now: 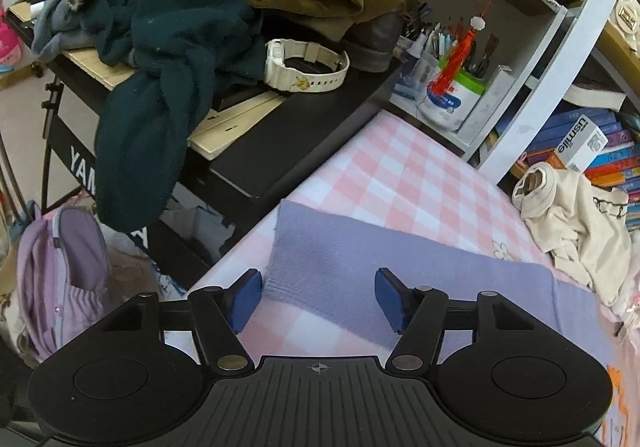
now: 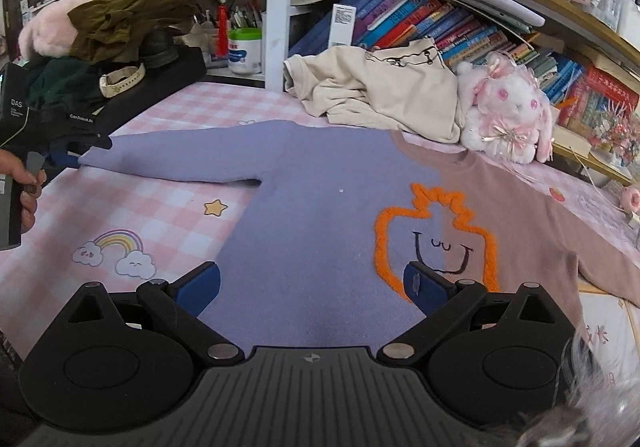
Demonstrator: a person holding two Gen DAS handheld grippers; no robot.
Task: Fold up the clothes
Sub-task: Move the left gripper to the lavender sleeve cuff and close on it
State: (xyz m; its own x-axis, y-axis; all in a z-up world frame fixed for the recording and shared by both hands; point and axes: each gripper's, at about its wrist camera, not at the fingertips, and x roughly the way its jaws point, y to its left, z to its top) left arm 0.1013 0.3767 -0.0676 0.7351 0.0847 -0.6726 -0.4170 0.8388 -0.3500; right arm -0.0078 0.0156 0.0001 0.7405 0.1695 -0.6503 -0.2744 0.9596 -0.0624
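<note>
Both grippers, left (image 1: 318, 297) and right (image 2: 312, 285), fingers spread; cream garment (image 2: 384, 91), plush rabbit (image 2: 506, 115) crowd sweater (image 2: 312, 199).

Lilac-and-mauve sweater (image 2: 320, 215), flat, sleeves outspread

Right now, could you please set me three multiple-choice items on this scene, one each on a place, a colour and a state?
1. Where does the white watch lie?
A. on the black keyboard beside the dark green garment
B. on the checked sheet
C. on the bookshelf

2. What colour is the fuzzy outline on the sweater?
A. green
B. orange
C. white

3. How do the jaws of the left gripper stand?
A. shut on the sleeve
B. shut on nothing
C. open, over the purple sleeve's cuff

Answers: 1 A, the watch sits on the black top by the green cloth; 2 B, the looped trim is orange; 3 C, the blue pads stand well apart.
</note>
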